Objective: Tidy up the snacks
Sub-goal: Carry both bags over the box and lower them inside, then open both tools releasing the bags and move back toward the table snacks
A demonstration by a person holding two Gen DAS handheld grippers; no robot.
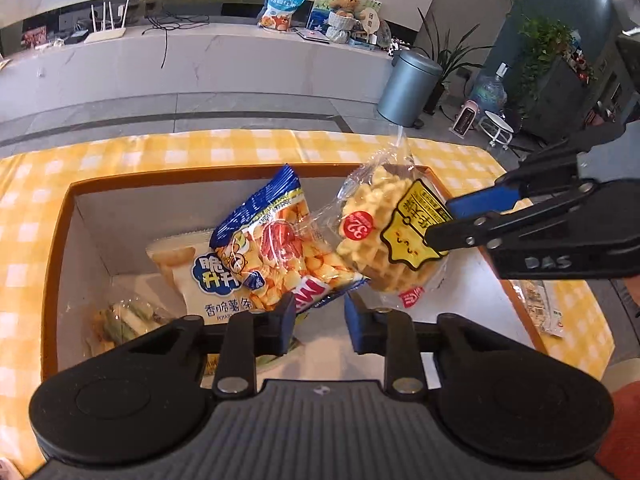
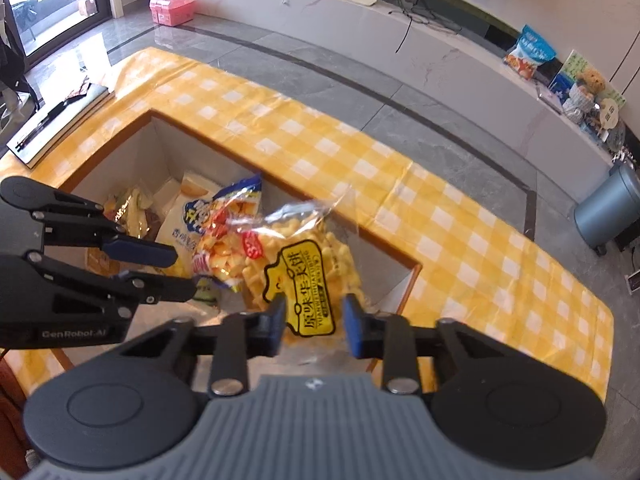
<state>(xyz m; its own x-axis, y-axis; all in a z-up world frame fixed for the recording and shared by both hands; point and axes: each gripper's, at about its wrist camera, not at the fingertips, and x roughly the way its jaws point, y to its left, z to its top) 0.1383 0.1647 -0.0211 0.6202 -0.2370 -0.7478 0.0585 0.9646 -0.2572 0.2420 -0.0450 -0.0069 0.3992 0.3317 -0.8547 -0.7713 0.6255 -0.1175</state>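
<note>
A white box (image 1: 160, 216) with an orange rim sits on the yellow checked tablecloth (image 1: 240, 148). My left gripper (image 1: 320, 320) is shut on the lower corner of a blue chips bag (image 1: 264, 240), which leans up out of the box. From the right, my right gripper (image 1: 437, 221) is shut on a clear bag of yellow waffle biscuits (image 1: 384, 240), holding it by its yellow label above the box's right end. In the right wrist view the waffle bag (image 2: 308, 280) fills the gap of the right gripper (image 2: 314, 320). The left gripper (image 2: 186, 272) reaches in from the left at the chips bag (image 2: 228, 232).
Inside the box lie a white fries bag (image 1: 180, 268) and a greenish packet (image 1: 128, 316). Another packet (image 1: 548, 308) lies on the cloth right of the box. A notebook with a pen (image 2: 60, 120) sits at the table's far left. A grey bin (image 1: 408, 88) stands on the floor.
</note>
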